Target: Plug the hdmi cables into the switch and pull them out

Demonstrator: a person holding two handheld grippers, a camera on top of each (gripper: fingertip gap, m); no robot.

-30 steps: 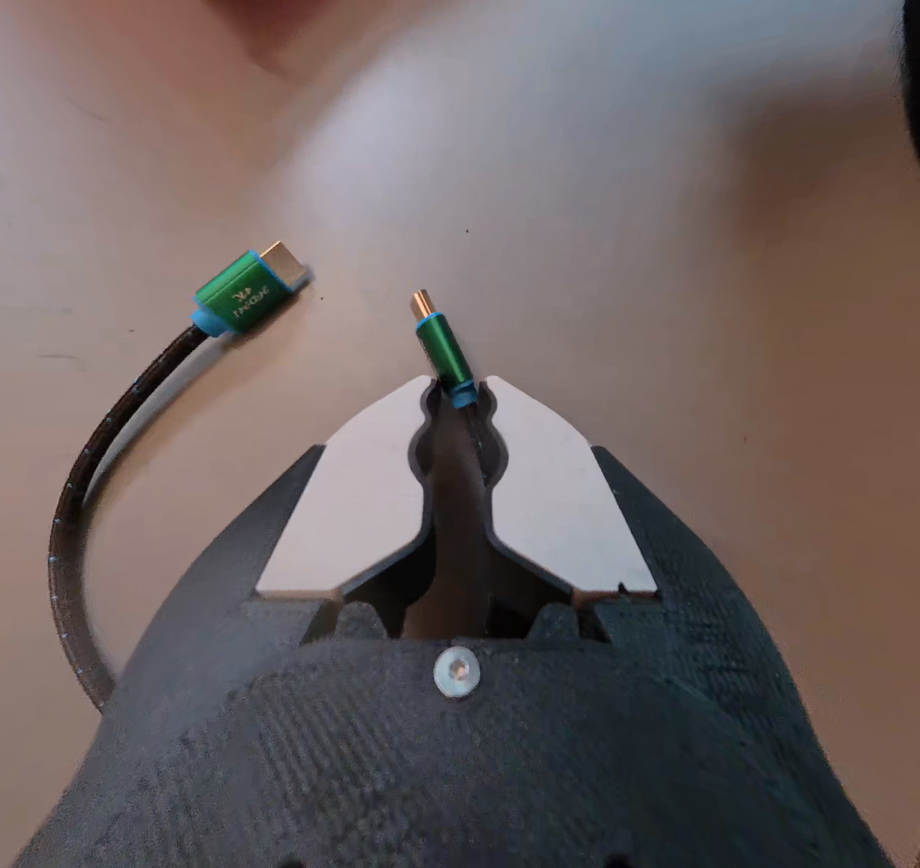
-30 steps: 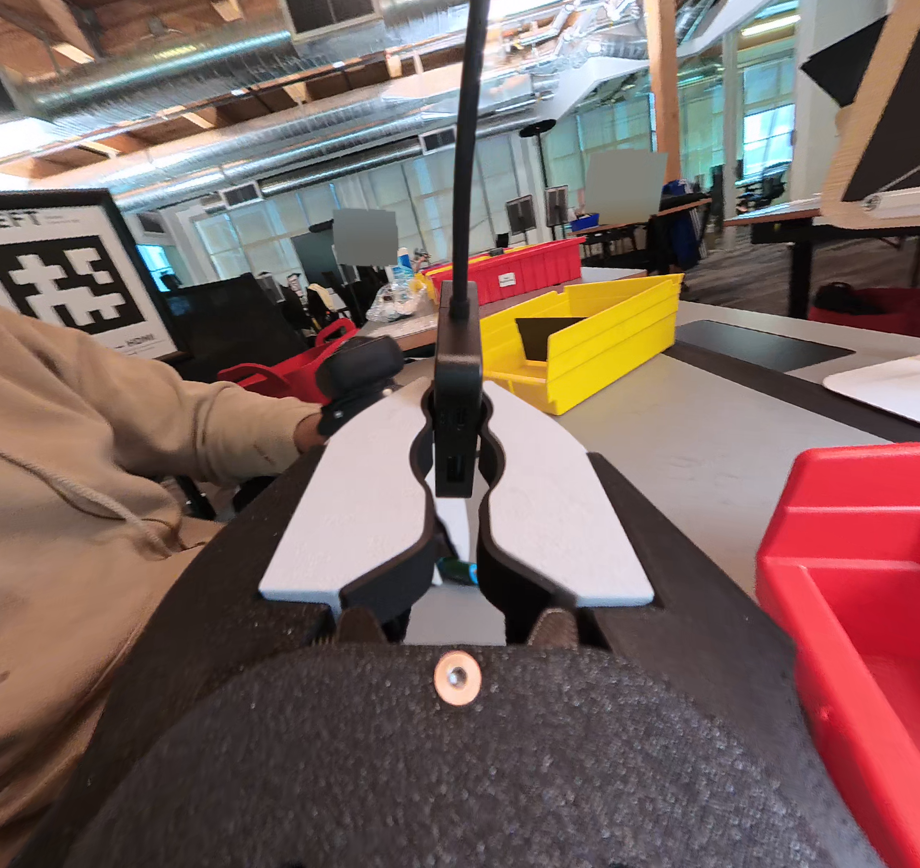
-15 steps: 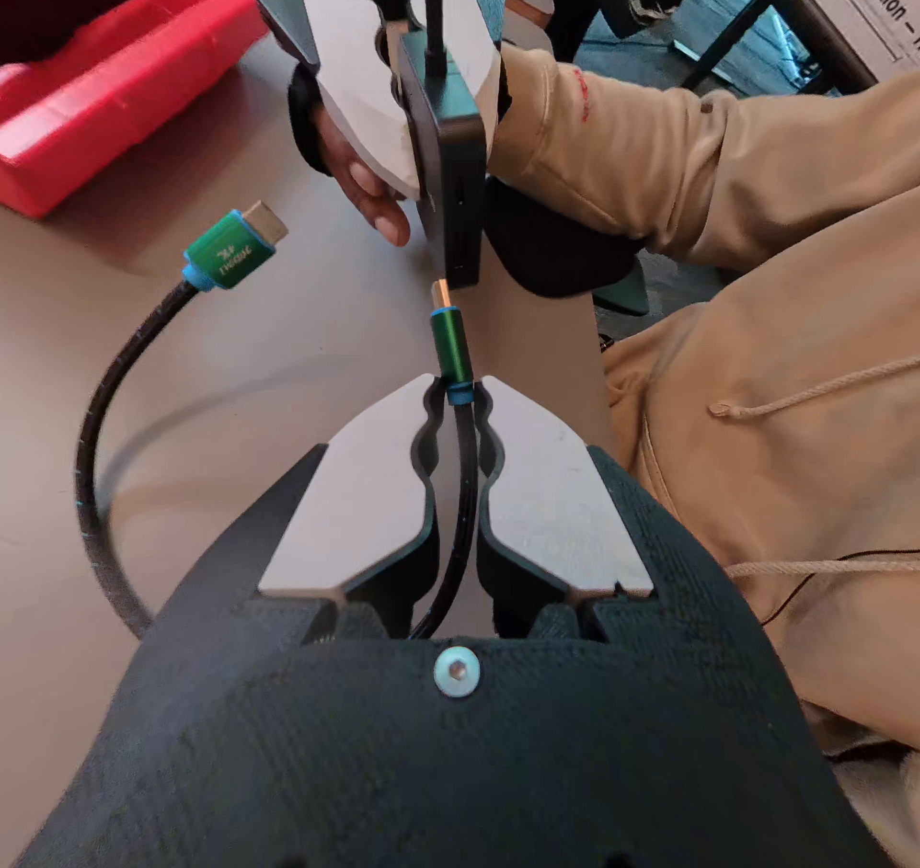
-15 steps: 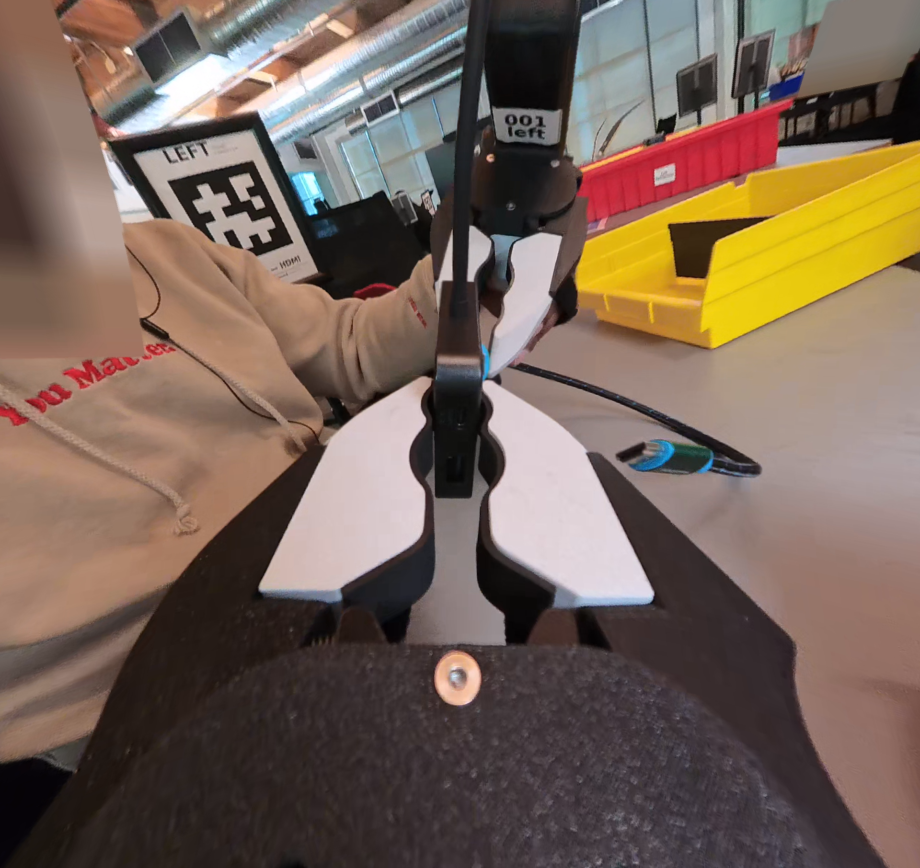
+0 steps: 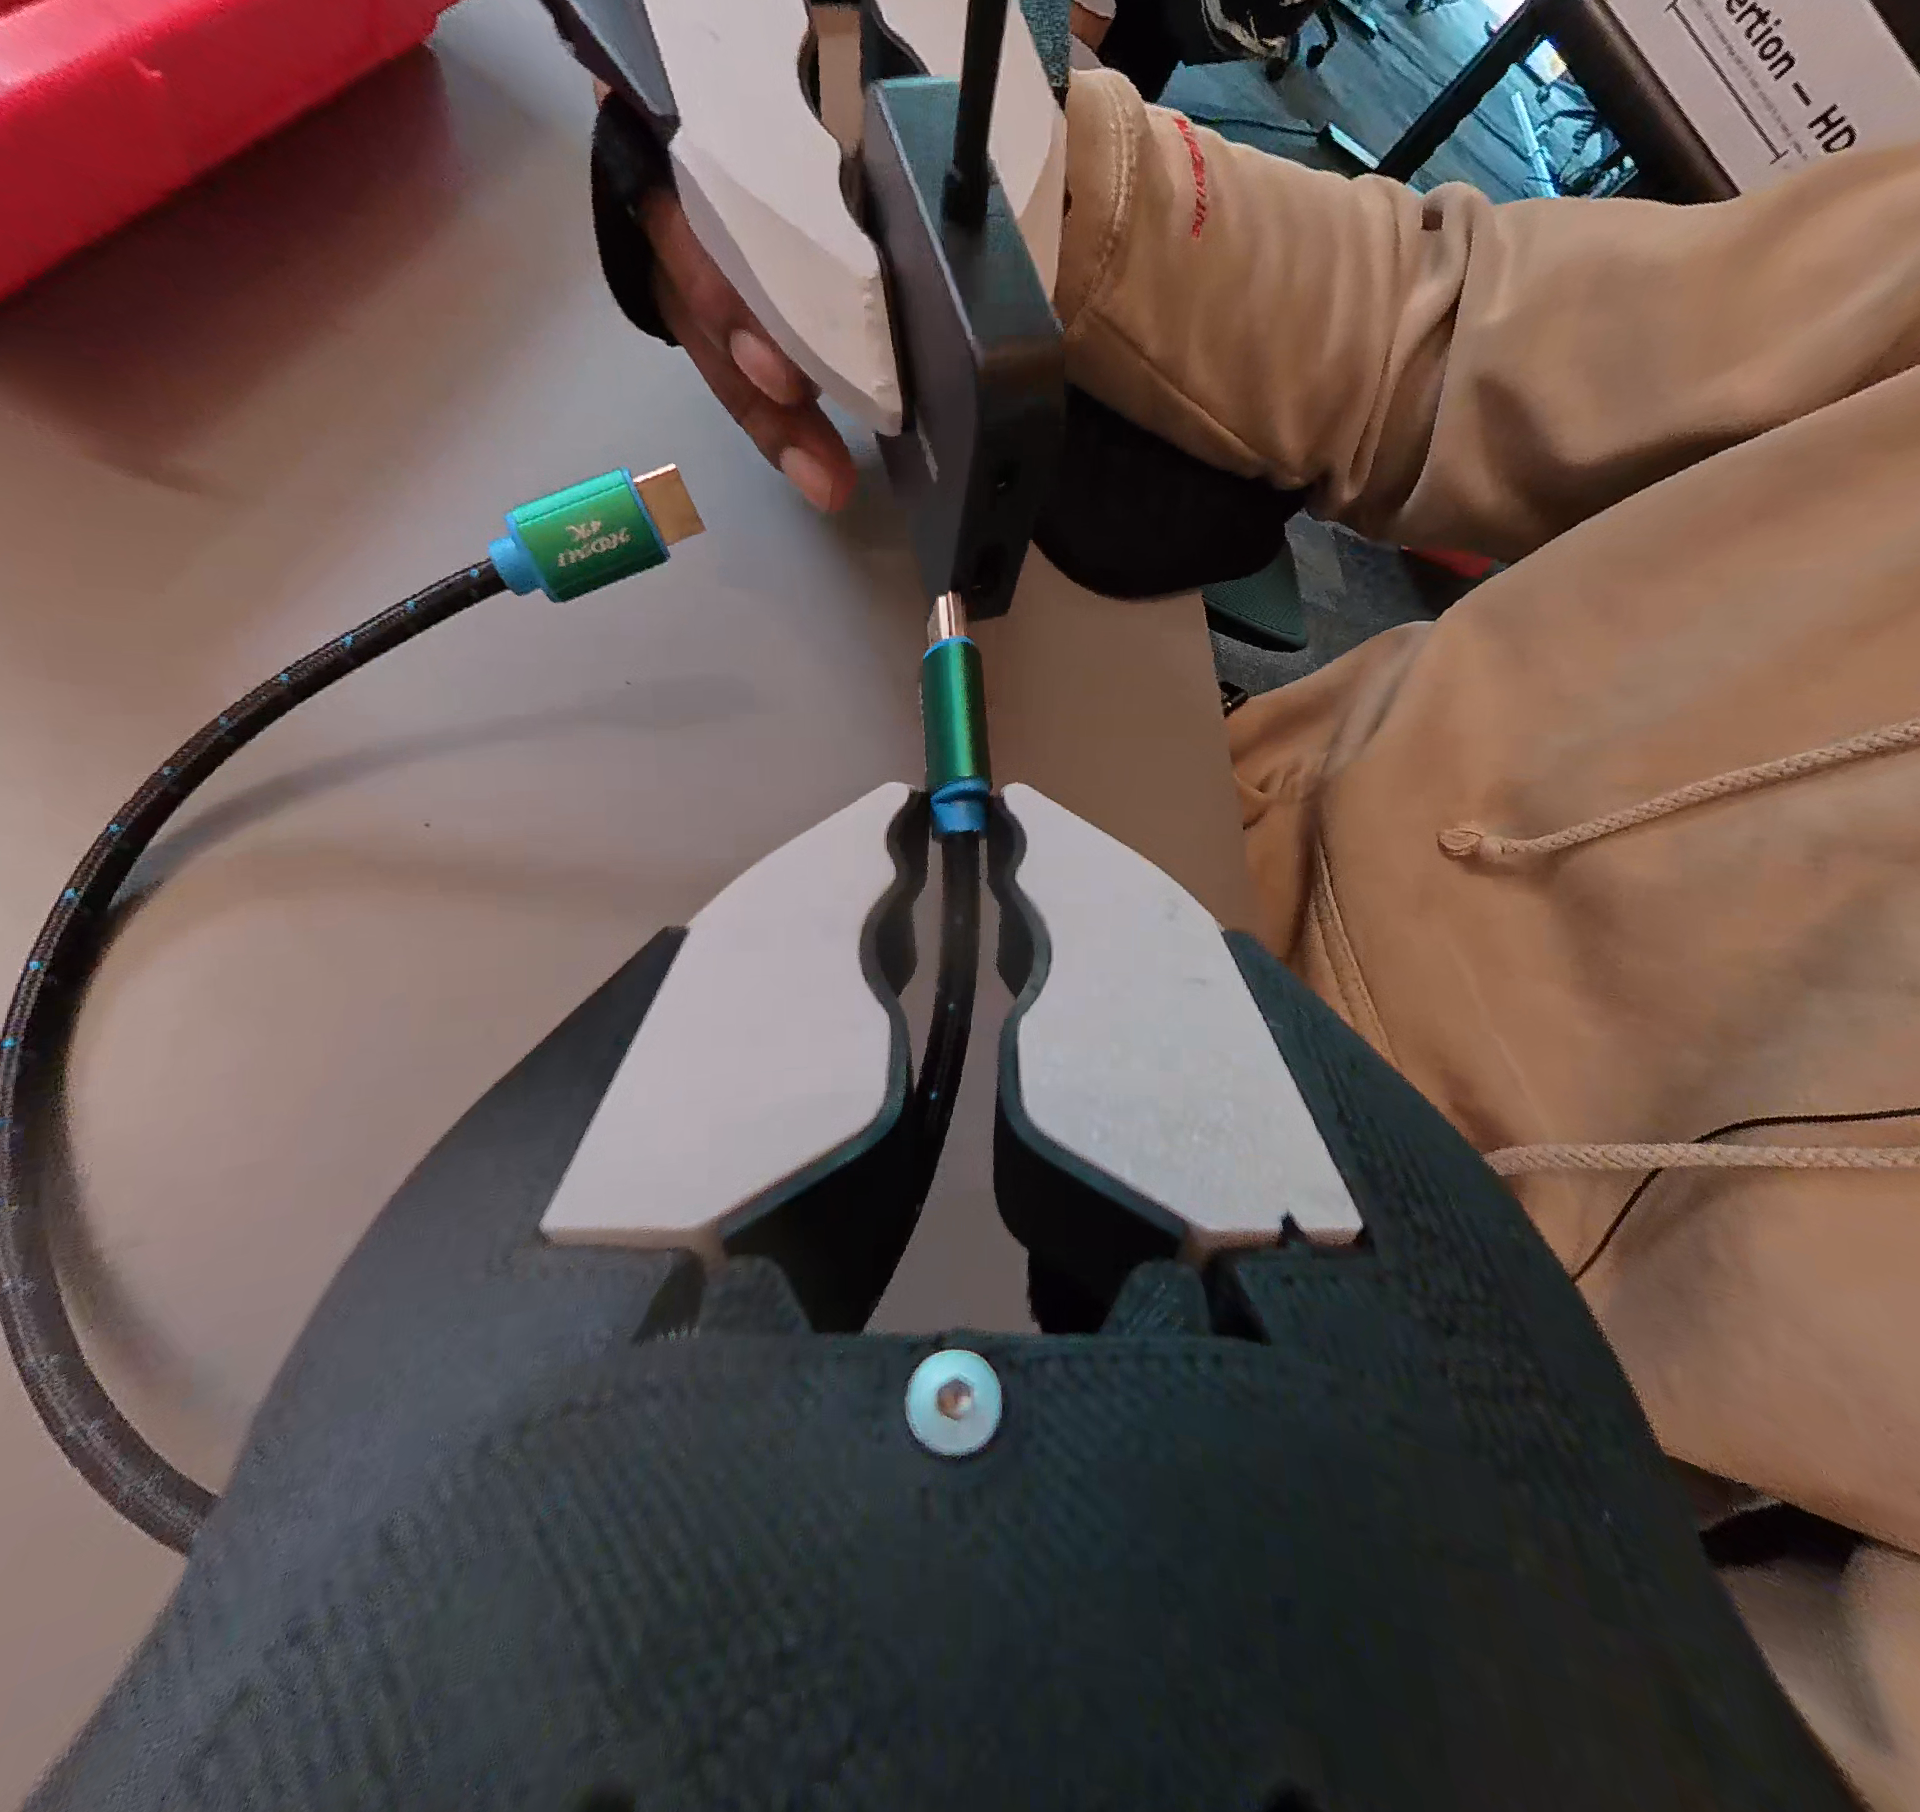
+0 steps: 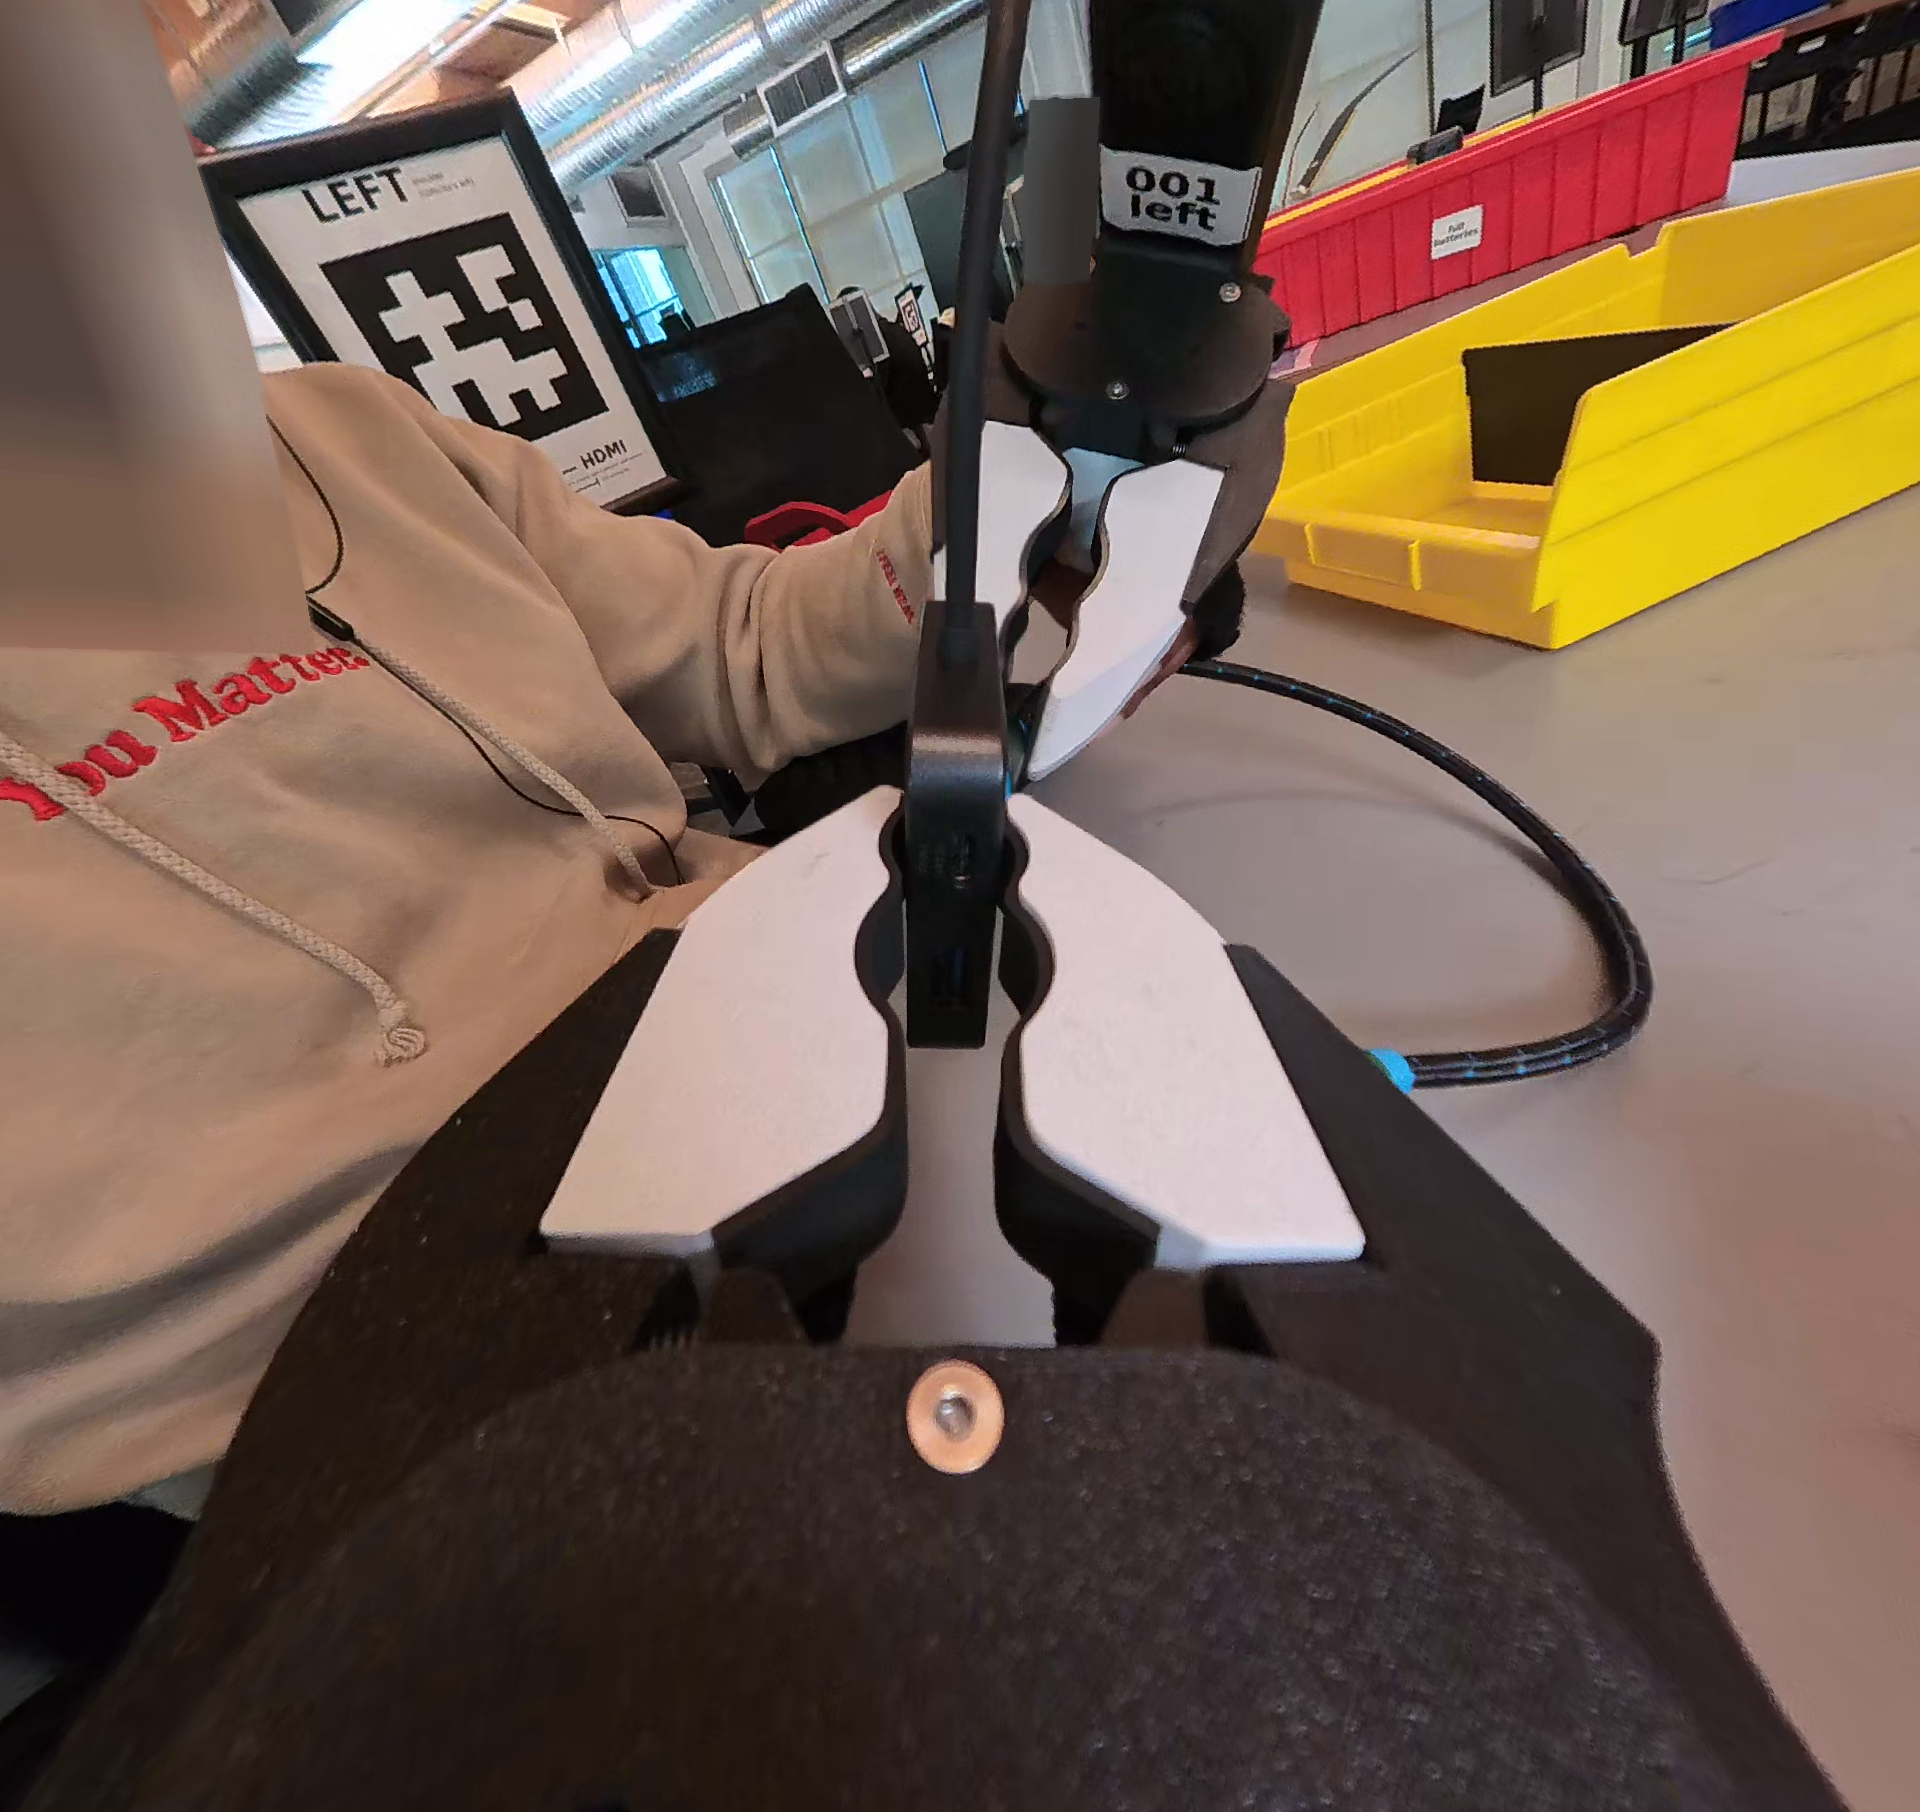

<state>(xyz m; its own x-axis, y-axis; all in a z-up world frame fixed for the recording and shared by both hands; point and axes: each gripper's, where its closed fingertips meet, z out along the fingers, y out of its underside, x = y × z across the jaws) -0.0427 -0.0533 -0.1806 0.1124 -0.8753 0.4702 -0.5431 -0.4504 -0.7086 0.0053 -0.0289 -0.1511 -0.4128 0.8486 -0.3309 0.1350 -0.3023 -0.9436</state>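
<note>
My left gripper (image 5: pixel 958 812) is shut on an HDMI cable at the blue collar behind its green plug (image 5: pixel 954 713). The plug's gold tip (image 5: pixel 948 616) meets the end face of the black switch (image 5: pixel 982 391); I cannot tell if it has entered a port. My right gripper (image 6: pixel 954 817) is shut on the switch (image 6: pixel 951 889) and also shows in the left wrist view (image 5: pixel 925 380). The left gripper (image 6: pixel 1029 723) shows just behind the switch. A second green HDMI plug (image 5: pixel 597 536) lies loose on the table, and its braided cable (image 6: pixel 1590 889) curves to the right.
A red bin (image 5: pixel 208 48) stands at the table's far left. A yellow bin (image 6: pixel 1621 474) and a red bin (image 6: pixel 1507 204) stand behind. A person in a beige hoodie (image 6: pixel 312 827) is close on the left. A framed marker sign (image 6: pixel 447 328) stands behind the sleeve. Left tips to right tips: about 7 cm.
The left gripper swung up from facing the bare table and carried the plug to the switch. The gap between plug tip and switch has closed. The right gripper turned the switch toward the left gripper.
</note>
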